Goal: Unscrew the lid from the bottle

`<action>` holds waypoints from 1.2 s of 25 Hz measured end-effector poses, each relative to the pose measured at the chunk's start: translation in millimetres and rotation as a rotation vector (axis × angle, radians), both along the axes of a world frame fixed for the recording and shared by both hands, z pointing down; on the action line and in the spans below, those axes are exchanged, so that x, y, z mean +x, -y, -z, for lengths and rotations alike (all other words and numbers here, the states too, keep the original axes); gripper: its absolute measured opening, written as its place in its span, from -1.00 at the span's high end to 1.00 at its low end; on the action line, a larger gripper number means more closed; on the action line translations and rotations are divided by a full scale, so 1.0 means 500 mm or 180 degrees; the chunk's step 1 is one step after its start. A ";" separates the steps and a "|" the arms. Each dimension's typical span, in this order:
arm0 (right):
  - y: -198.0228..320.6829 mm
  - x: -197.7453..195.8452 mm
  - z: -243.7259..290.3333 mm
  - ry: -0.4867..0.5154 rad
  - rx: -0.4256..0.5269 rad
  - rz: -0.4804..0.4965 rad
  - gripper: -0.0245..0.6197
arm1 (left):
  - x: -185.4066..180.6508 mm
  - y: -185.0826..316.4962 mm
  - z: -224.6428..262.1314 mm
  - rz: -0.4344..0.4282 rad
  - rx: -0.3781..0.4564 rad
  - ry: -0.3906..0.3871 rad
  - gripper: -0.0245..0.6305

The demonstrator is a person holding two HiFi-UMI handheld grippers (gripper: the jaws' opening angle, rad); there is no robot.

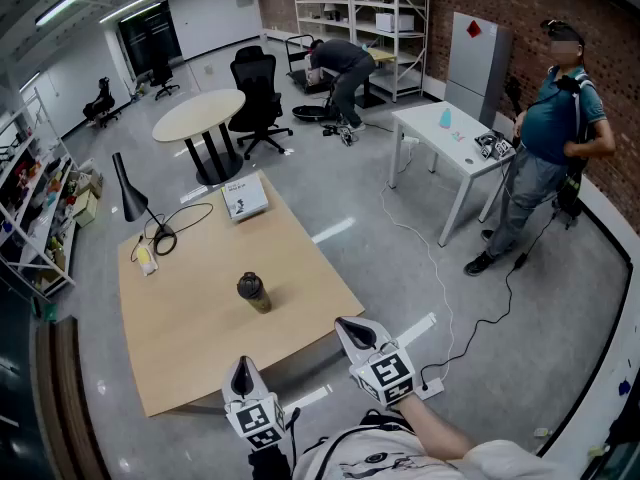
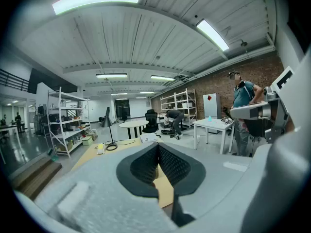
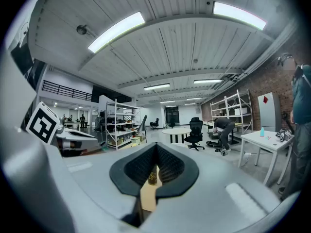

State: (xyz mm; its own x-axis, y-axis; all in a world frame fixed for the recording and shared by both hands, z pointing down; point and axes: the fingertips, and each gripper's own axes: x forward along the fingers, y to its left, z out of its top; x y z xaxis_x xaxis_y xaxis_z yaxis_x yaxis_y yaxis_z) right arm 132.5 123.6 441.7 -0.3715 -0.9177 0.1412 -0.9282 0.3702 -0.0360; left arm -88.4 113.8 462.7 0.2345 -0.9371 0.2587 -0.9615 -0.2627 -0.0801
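Bottle (image 1: pixel 253 292) upright w/ lid (image 1: pixel 249 282) on, table (image 1: pixel 190 343) ctr-frame, well up-frame of left gripper (image 1: pixel 242 370) and right gripper (image 1: pixel 350 328) at btm edge, both jaws closed tight, empty; left judged nearer.

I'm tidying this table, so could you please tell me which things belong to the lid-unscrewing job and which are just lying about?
For the job: bottle, its lid, left claw, right claw (both shut, empty).
Lying about: desk lamp, white book, small yellow item by the lamp's base.
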 end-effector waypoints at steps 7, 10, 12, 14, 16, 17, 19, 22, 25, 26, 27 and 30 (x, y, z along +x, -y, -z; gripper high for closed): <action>0.007 0.009 -0.001 0.0005 0.0011 0.0070 0.91 | 0.023 0.003 -0.002 -0.0009 -0.0013 0.0024 0.92; 0.013 0.019 -0.003 0.0011 0.0019 0.0095 0.91 | 0.038 0.005 -0.007 -0.0014 -0.0034 0.0047 0.91; 0.017 0.029 -0.007 0.0026 0.0023 0.0111 0.91 | 0.050 0.006 -0.009 -0.0019 -0.0031 0.0060 0.91; 0.018 0.038 -0.007 0.0070 0.0030 0.0154 0.91 | 0.061 0.006 -0.008 -0.0024 -0.0019 0.0055 0.91; 0.016 0.045 -0.006 0.0104 0.0036 0.0209 0.91 | 0.070 0.005 -0.012 -0.0033 -0.0018 0.0014 0.91; 0.016 0.050 -0.007 0.0108 0.0042 0.0232 0.91 | 0.074 0.007 -0.020 -0.0035 -0.0042 -0.0003 0.91; 0.018 0.060 -0.013 0.0127 0.0051 0.0273 0.91 | 0.074 0.020 -0.053 -0.0020 -0.0163 0.0023 0.91; 0.025 0.078 -0.030 0.0196 0.0013 0.0343 0.90 | 0.072 0.048 -0.104 -0.0023 -0.0332 0.0085 0.91; 0.029 0.108 -0.054 0.0339 -0.0116 0.0435 0.90 | 0.098 0.064 -0.151 -0.0142 -0.0499 0.0003 0.91; 0.030 0.116 -0.059 0.0402 -0.0173 0.0477 0.90 | 0.107 0.061 -0.167 -0.0157 -0.0584 -0.0047 0.87; 0.033 0.121 -0.064 0.0452 -0.0232 0.0530 0.90 | 0.114 0.057 -0.184 -0.0150 -0.0671 -0.0094 0.78; 0.054 0.110 -0.079 0.0517 -0.0343 0.0721 0.85 | 0.121 0.052 -0.244 -0.0089 -0.0890 -0.0164 0.46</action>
